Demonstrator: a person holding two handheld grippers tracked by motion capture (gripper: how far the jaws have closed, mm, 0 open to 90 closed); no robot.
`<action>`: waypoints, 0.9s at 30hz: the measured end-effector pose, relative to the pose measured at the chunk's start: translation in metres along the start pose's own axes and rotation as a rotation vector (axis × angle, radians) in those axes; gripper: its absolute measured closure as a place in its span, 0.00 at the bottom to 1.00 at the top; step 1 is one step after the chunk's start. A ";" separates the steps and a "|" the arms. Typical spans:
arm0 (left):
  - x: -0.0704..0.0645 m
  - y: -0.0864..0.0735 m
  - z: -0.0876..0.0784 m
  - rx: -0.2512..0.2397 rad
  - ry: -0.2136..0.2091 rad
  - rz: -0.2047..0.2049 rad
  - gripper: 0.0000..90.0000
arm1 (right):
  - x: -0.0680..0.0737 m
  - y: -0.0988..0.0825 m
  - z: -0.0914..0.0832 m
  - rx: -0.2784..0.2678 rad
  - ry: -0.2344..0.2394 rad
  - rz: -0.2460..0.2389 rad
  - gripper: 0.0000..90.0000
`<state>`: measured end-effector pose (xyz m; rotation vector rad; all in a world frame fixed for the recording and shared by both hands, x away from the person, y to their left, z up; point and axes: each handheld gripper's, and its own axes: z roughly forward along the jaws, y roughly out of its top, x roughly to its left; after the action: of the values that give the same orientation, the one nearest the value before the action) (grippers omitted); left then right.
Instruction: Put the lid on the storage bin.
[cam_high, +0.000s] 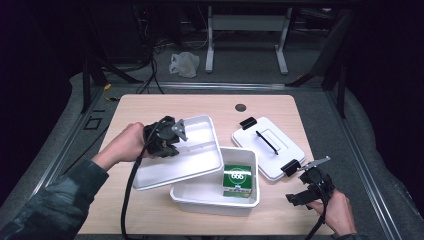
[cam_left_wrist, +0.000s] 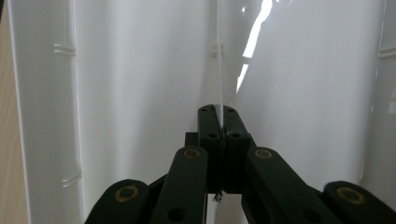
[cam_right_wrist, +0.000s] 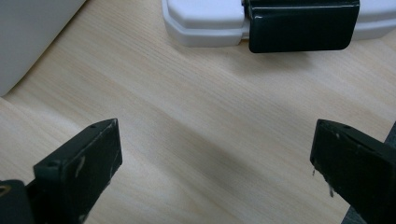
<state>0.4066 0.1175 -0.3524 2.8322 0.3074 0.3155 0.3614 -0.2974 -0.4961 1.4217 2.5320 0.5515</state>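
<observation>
- A dark room with cables, a white bag (cam_high: 184, 64) and a grey stand (cam_high: 246, 30) on the floor lies behind a pale wooden table (cam_high: 150, 107).
- On the table stands an open white box (cam_high: 200, 197); a green carton (cam_high: 237, 181) sits upright inside it, toward its right end.
- The lid (cam_high: 277, 160), white with black clasps and a black handle, lies flat on the table to the right of the box, just beside it.
- The left gripper (cam_high: 167, 137) holds a white tray (cam_high: 197, 157) tilted in the air, its right edge over the box's rim and its left end over bare table.
- In the left gripper view the jaws are pressed together on a thin upright wall of the tray (cam_left_wrist: 140, 93), which looks like an inner divider or rim; I can't tell which.
- The right gripper (cam_high: 307, 192) rests low at the table's near right corner; its jaws stand spread wide over bare wood (cam_right_wrist: 210, 126), with one lid clasp (cam_right_wrist: 299, 25) ahead of them.
- Step in hand, as I judge it: the insert tray is being carried, either out of the box or back into it; the pictures alone don't settle which way.
- If it goes in, the next move calls for levelling the tray, squaring it with the box's rim and lowering it clear of the carton, which looks tall enough to get in the way.
- If it goes out, it needs a bare patch at the left to be set down flat before the pinch lets go.
- The right gripper is well placed to take the lid by its handle afterwards.
</observation>
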 end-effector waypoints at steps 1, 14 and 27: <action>-0.002 0.005 0.002 0.004 -0.010 0.014 0.99 | 0.000 0.000 0.000 0.000 0.000 -0.001 0.02; -0.030 0.070 0.035 0.029 -0.076 0.173 0.99 | 0.003 0.001 0.000 -0.004 0.006 -0.019 0.02; -0.043 0.089 0.062 0.071 -0.103 0.243 0.99 | 0.003 0.000 0.001 0.002 0.010 -0.023 0.02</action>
<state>0.3965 0.0082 -0.3921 2.9460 -0.0487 0.2099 0.3604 -0.2944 -0.4964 1.3920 2.5541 0.5537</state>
